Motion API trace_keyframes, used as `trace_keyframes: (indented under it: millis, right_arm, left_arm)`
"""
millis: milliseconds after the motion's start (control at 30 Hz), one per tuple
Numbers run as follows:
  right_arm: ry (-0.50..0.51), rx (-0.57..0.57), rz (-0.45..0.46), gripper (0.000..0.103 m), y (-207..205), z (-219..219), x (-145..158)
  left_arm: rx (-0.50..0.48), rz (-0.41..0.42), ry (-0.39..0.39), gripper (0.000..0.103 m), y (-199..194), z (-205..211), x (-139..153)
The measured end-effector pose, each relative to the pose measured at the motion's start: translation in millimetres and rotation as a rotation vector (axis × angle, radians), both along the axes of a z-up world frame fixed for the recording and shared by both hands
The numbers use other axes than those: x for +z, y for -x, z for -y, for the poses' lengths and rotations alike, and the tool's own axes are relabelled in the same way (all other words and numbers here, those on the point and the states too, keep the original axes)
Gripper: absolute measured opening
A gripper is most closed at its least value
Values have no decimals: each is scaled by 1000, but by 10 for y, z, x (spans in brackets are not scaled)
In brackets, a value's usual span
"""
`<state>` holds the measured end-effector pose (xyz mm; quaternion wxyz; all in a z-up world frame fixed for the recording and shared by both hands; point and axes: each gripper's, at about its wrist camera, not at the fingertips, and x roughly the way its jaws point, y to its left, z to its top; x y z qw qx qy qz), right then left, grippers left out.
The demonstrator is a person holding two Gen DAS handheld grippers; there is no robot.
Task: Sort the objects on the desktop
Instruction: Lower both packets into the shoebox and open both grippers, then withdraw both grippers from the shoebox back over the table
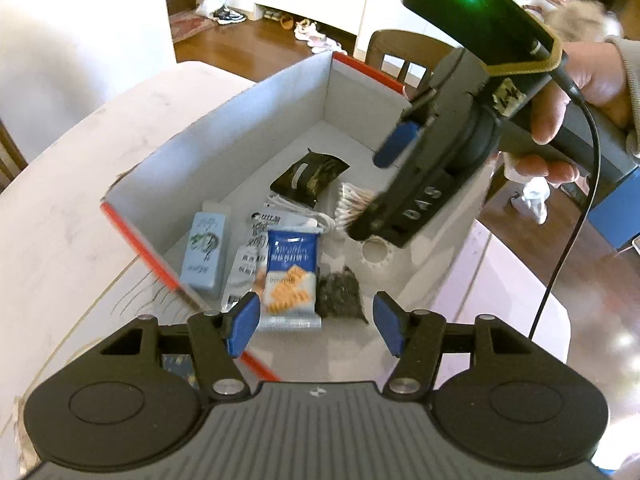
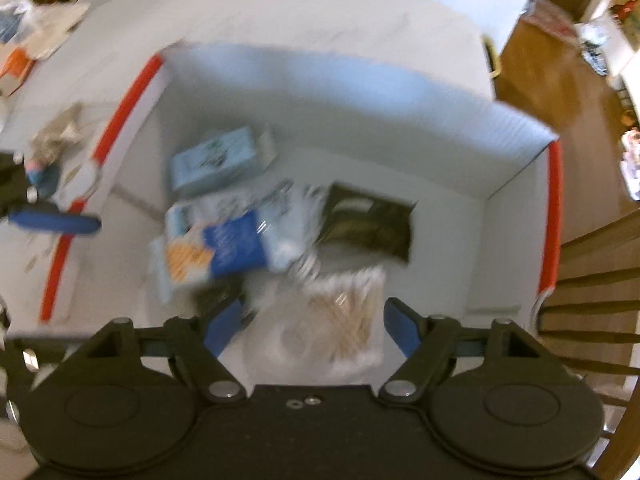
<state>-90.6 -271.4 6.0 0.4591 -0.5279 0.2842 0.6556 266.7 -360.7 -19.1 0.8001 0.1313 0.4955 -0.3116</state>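
A white cardboard box with red edges stands on the table and holds several items: a blue cracker packet, a pale blue carton, a dark sachet, a bag of cotton swabs, a dark mesh pouch and a white ring-shaped part. My left gripper is open above the box's near edge, holding nothing. My right gripper hangs open over the swabs; in the left wrist view it is held by a hand over the box.
The box sits on a pale marble-look table. A wooden chair stands behind the box, and chair slats show at the right. Loose small items lie on the table left of the box. The right wrist view is blurred.
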Motion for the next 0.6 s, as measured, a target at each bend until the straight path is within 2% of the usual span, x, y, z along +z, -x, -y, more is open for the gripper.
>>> trace_keyframes:
  millis: [133,200,267,600]
  right_arm:
    - [36,36,41,79,102,172,0]
    - [18,41,56,79,155,252,44]
    - [-2,51,56,79,183,327,132]
    - [-87,114,42,81,476,745,491]
  left_arm:
    - [20,15,16,61,197,-137,89]
    - [35,25,22,61,228,-176,114]
    - [41,36,34,61,81,-165,128]
    - [80,106,68,65,545,-435,441]
